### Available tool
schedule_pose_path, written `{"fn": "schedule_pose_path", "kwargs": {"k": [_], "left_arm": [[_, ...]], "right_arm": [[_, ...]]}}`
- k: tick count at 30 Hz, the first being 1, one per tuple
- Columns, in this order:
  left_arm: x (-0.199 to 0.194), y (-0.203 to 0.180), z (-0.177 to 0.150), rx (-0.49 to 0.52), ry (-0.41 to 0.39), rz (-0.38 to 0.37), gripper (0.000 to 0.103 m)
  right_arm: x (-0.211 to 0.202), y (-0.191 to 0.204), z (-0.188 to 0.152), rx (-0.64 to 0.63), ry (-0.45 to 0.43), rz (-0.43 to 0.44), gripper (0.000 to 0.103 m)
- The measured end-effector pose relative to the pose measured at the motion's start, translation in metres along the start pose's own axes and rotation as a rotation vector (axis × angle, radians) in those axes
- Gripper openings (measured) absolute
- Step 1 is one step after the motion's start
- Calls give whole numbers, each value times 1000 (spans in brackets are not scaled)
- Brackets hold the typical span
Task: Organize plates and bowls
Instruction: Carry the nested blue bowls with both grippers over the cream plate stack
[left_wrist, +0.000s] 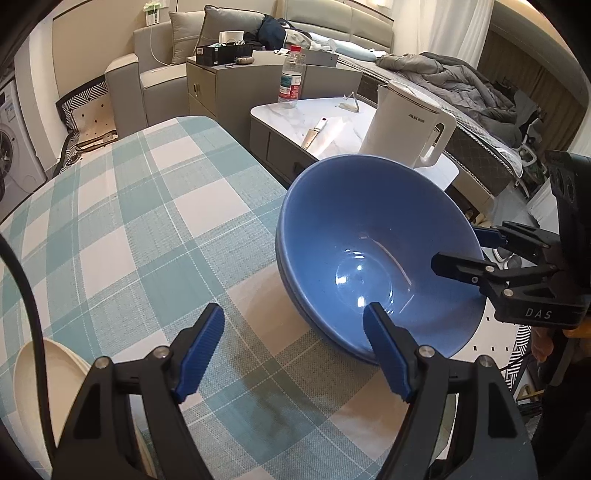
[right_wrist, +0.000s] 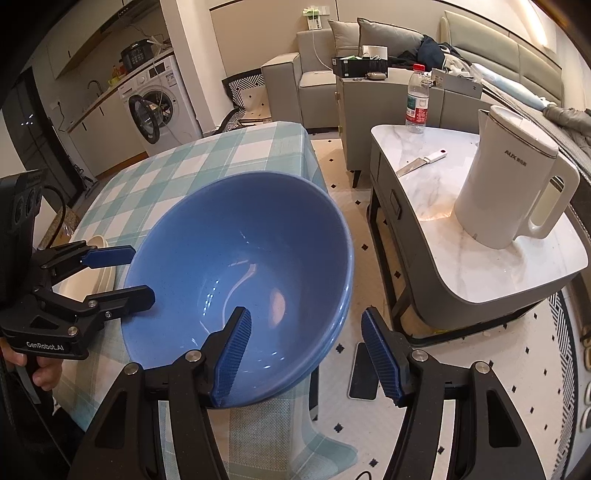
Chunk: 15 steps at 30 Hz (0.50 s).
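Stacked blue bowls sit nested at the right edge of the checked table; they also show in the right wrist view. My left gripper is open, its right finger over the bowls' near rim and its left finger over the cloth. My right gripper is open, straddling the bowls' rim, one finger inside and one outside. It shows from the side in the left wrist view. Cream plates lie at the table's near left, also in the right wrist view.
A marble side table to the right holds a white kettle, a knife and a water bottle. A phone lies on the rug. A sofa and a washing machine stand behind.
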<state>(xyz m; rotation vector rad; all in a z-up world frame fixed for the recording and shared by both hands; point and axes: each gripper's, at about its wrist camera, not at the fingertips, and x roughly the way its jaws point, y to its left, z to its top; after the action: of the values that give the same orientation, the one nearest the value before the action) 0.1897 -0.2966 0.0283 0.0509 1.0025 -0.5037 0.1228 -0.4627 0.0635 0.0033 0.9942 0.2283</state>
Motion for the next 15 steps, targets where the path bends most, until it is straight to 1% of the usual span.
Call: {"fn": "schedule_pose_path", "kwargs": {"k": [5,8,9,10,12,15], "left_arm": [[3,1,0,-4,0,-23,78],[4,-1,0,-1,3,-43,74],[3,-2,0,2,1,-51,70],[3,-2,-1,4,1,-61,68],[2,-4,-1,7,2,-83,58],[2,-9,-1,24,1,-97,50]], "right_arm": [[7,5,1,-9,10,15,64],[9,6,0,-12,11,12,64],[9,7,0,-8,11,17,64],[9,7,0,-6,10,19,63],[9,7,0,-7,9,15,61],[9,7,0,-3,8,17,61]]}}
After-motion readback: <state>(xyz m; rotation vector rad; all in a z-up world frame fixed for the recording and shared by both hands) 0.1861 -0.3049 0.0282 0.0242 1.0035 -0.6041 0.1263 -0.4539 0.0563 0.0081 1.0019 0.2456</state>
